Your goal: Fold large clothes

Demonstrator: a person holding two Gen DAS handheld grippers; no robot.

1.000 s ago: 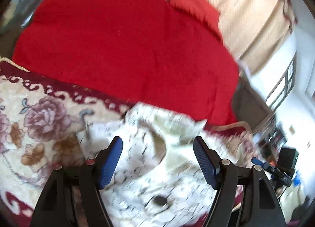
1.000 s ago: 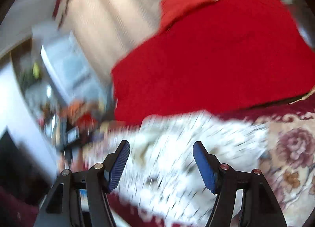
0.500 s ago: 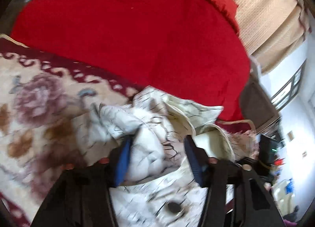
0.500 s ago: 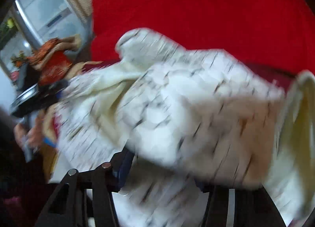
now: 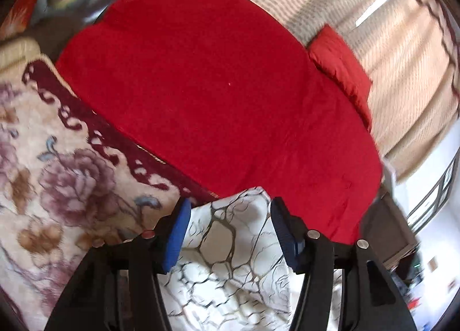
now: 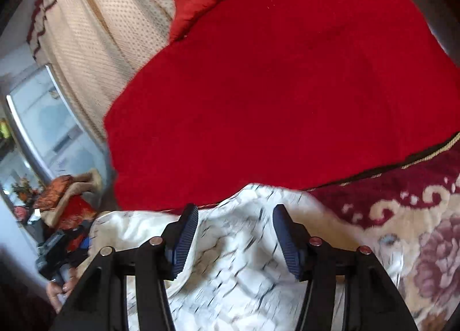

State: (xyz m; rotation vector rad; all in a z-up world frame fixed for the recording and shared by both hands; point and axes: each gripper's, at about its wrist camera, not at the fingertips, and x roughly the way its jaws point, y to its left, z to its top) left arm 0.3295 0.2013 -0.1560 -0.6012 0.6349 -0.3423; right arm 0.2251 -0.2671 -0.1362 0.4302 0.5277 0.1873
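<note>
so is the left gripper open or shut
Open: the left gripper has its blue pads apart, with the white garment between them.

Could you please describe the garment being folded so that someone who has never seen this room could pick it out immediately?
Start at the big red blanket covering the bed, then come down to its near edge, where the floral blanket begins. The garment lies there, under both open grippers. It alone is white with a dark, crack-like line pattern; its neighbours are plain red or rose-printed.

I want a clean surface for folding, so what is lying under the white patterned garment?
The white patterned garment lies on the floral blanket, its far edge near the red bedspread. Whatever is directly beneath it is covered.
</note>
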